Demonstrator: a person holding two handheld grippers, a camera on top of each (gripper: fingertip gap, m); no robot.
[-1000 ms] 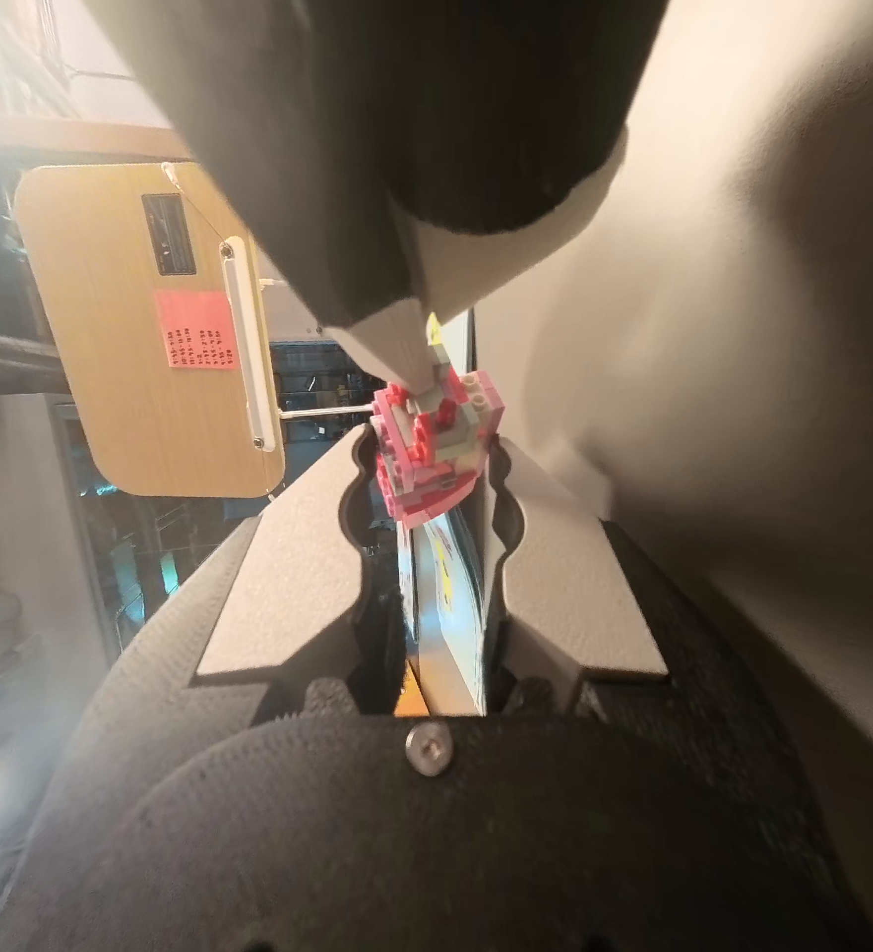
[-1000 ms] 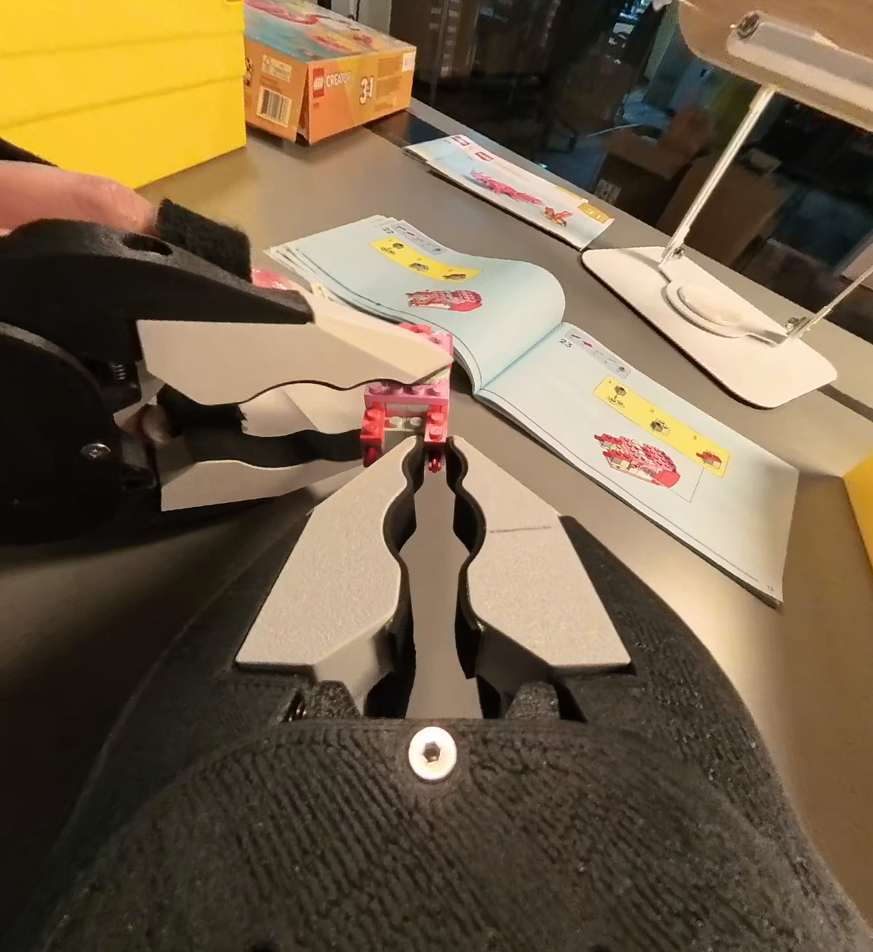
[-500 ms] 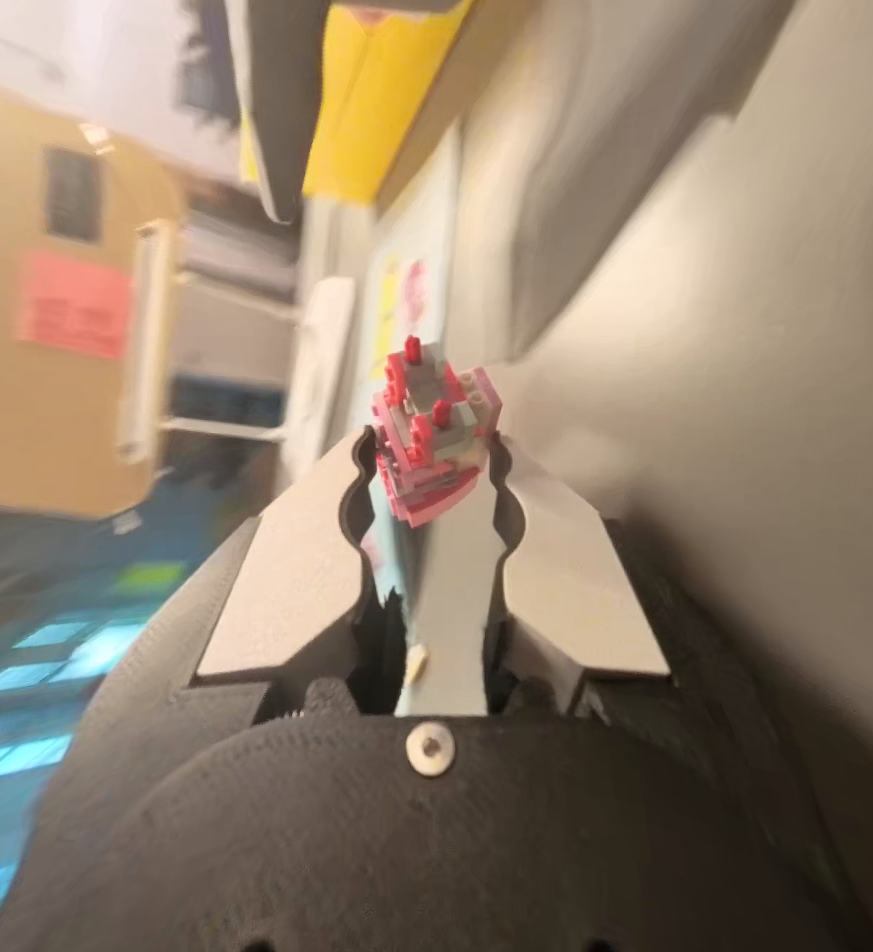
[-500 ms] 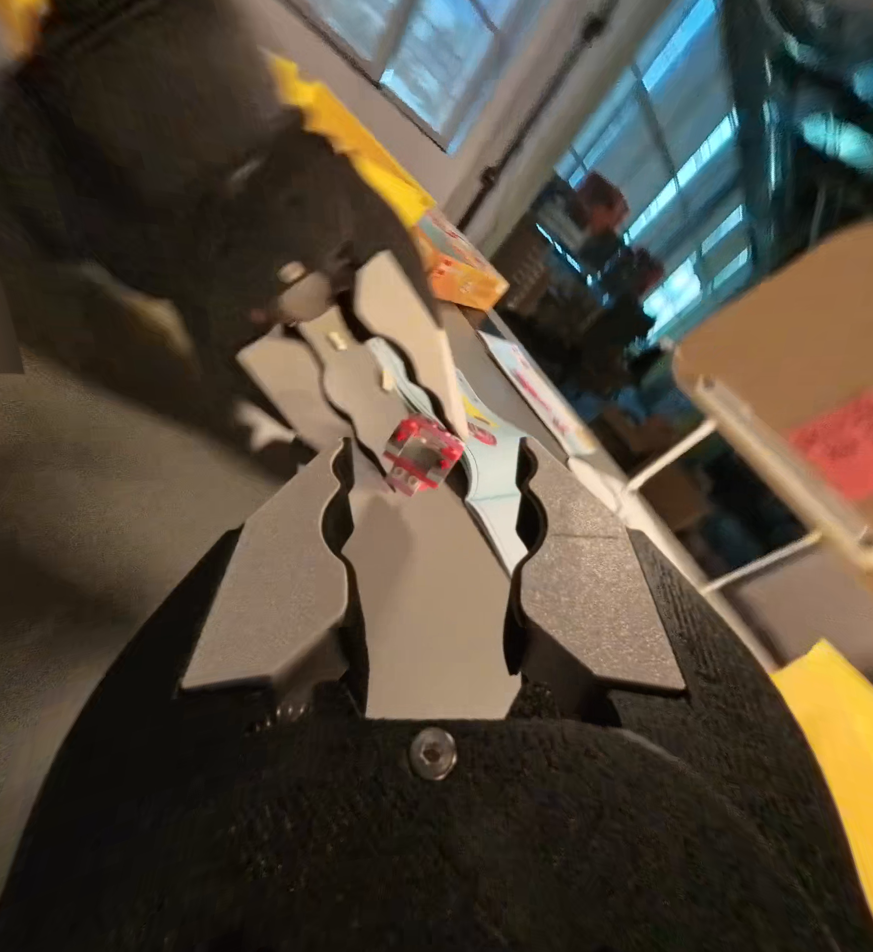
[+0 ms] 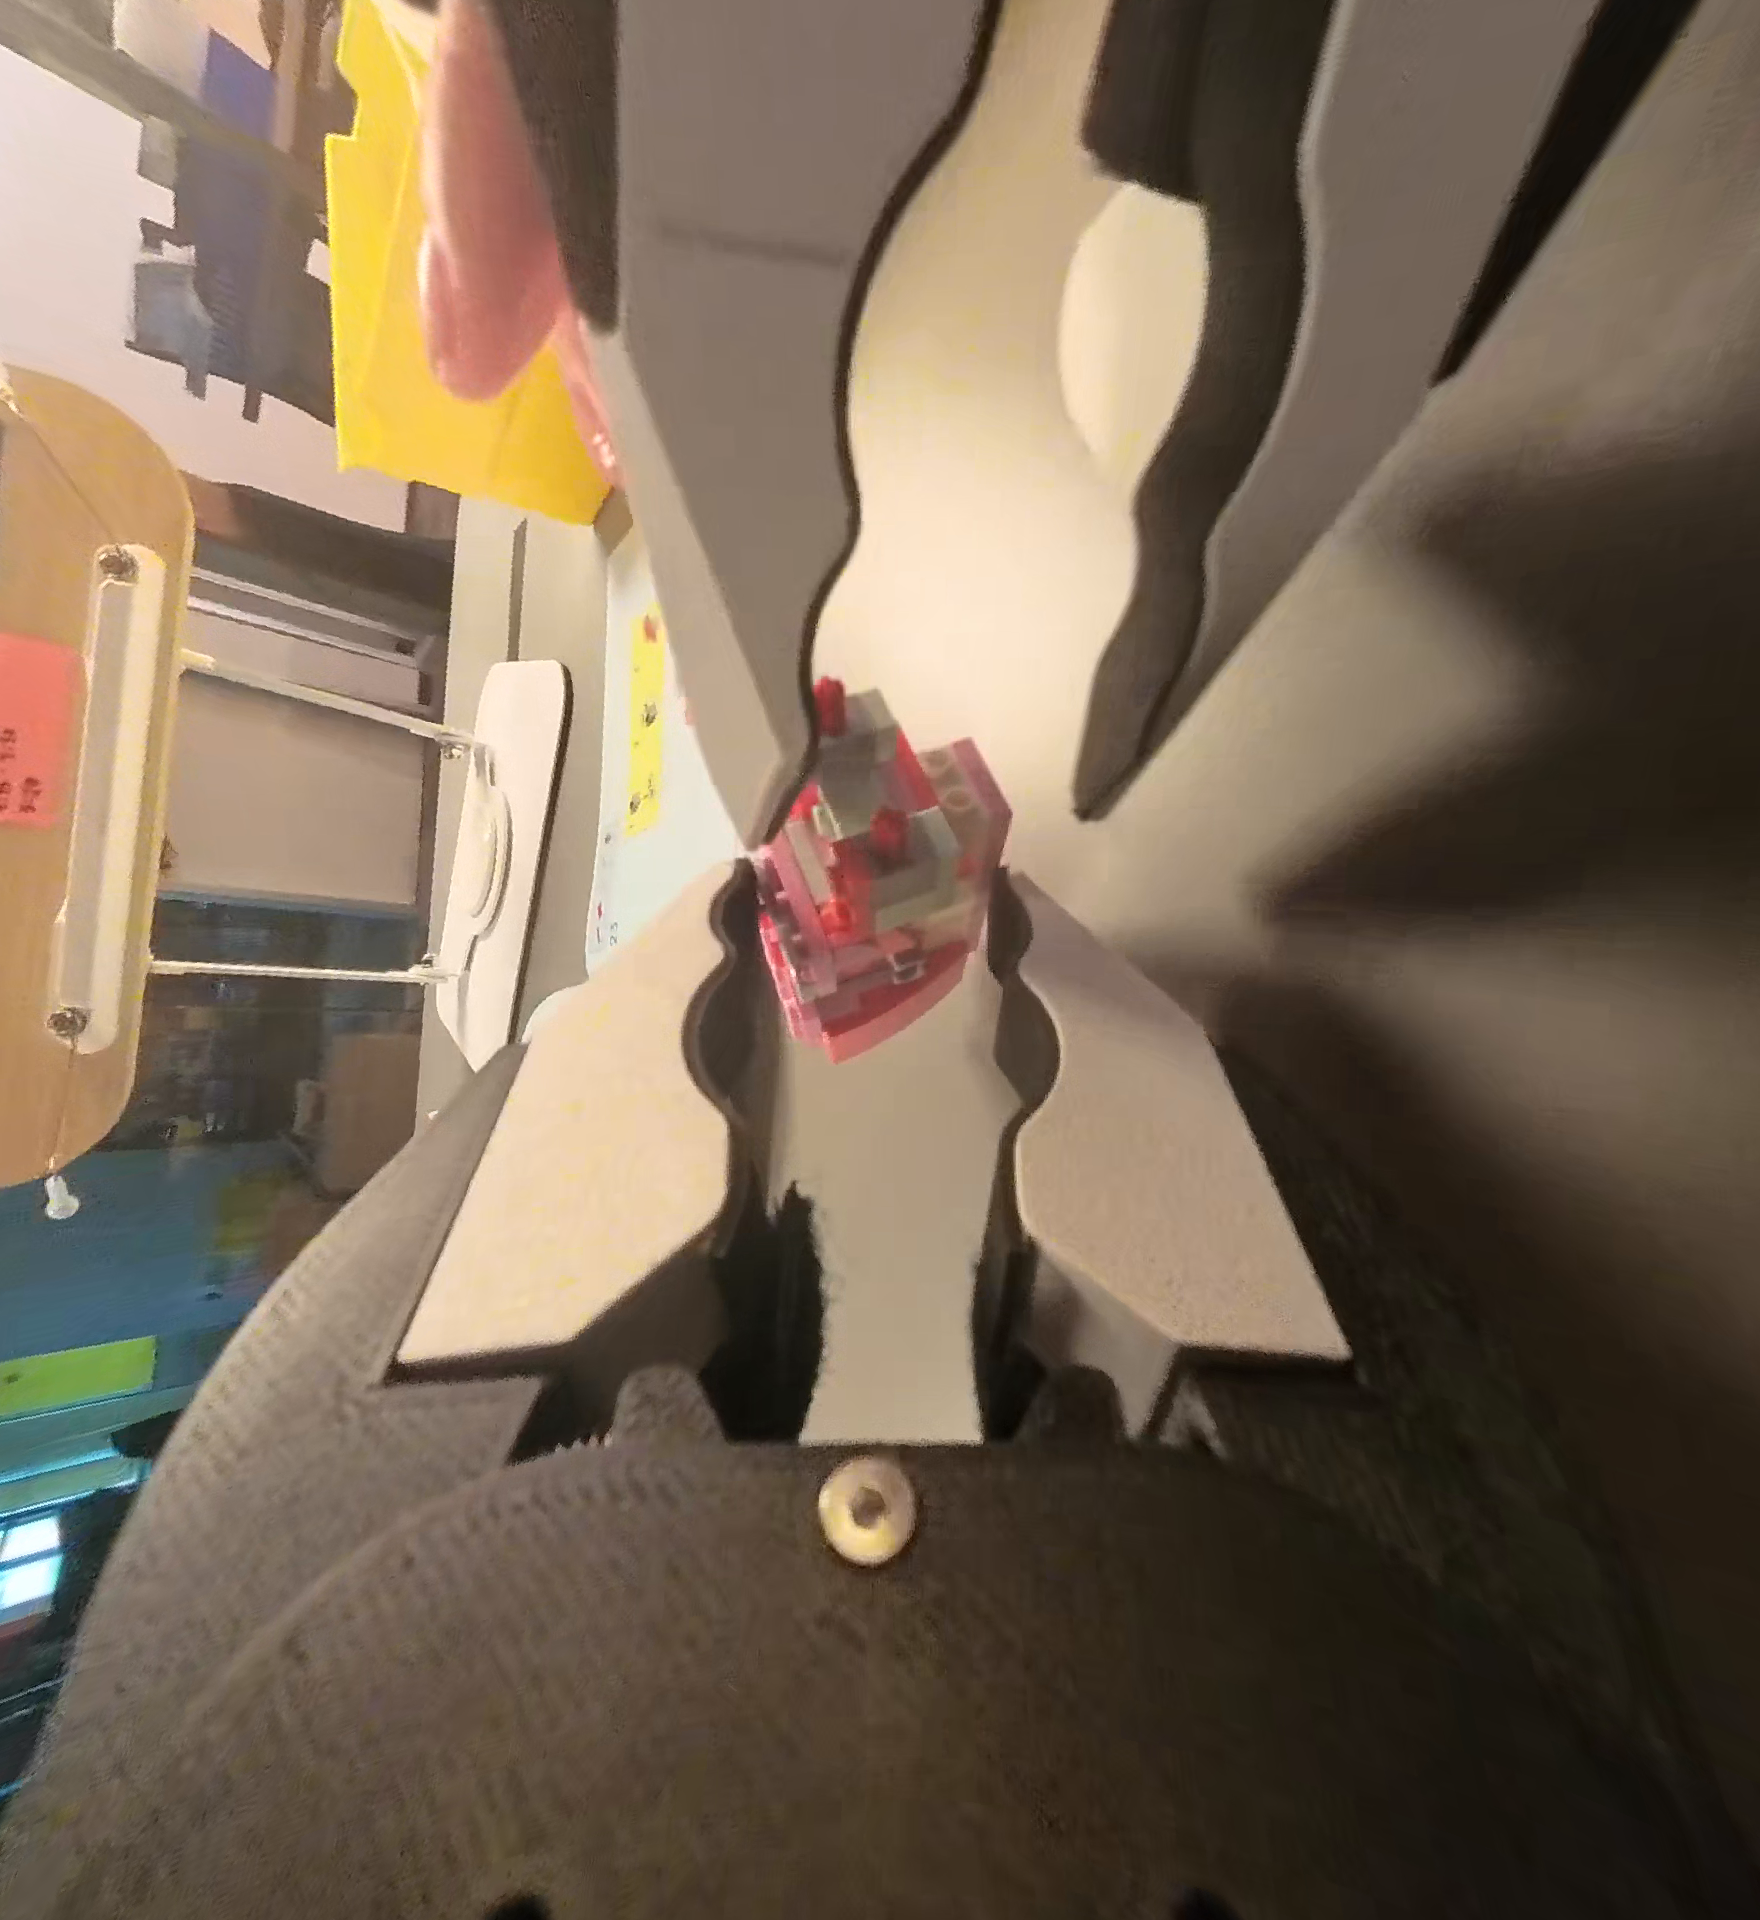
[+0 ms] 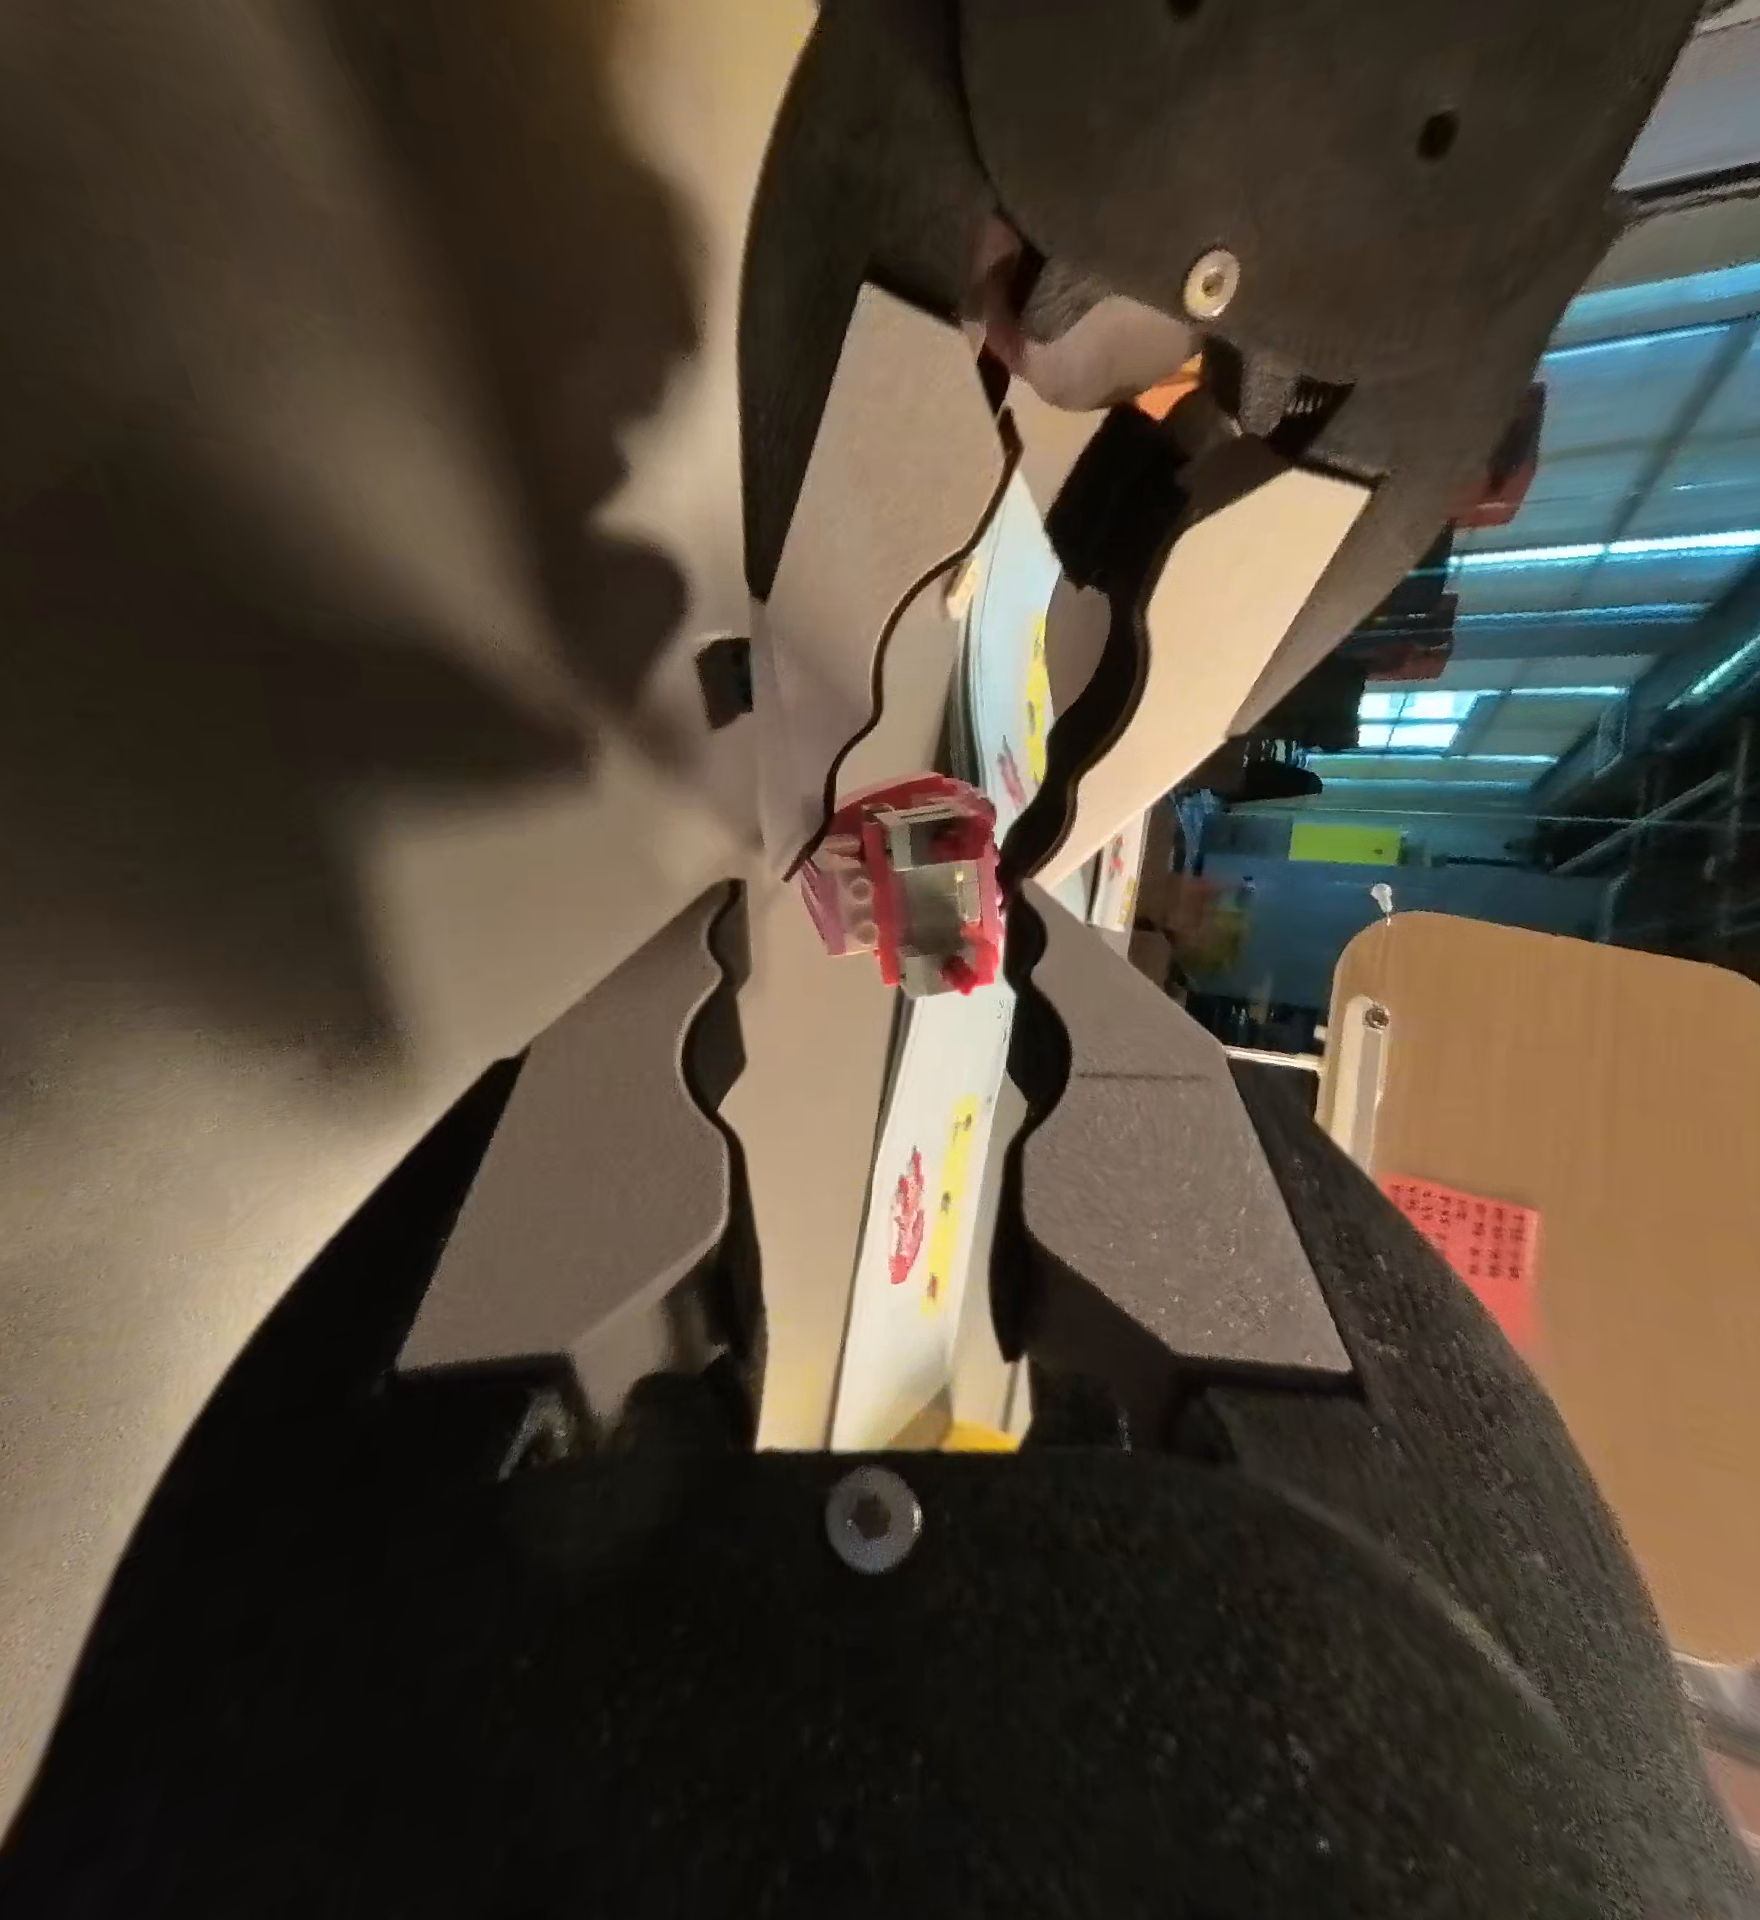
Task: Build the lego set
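Left gripper clamps brick model (pink-red) — sticker unreadable

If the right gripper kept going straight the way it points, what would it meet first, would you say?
Most likely the small pink, red and grey brick model just ahead of the right gripper, clamped by the left gripper facing it; exact depth is unclear.

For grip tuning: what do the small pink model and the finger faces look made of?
Pink-and-red brick model: looks like hard, slightly glossy moulded plastic, with studs and sharp block edges. Left hand-held gripper fingers: matte grey, faintly grainy faces with dark wavy inner edges; probably printed plastic, though I can't confirm it.
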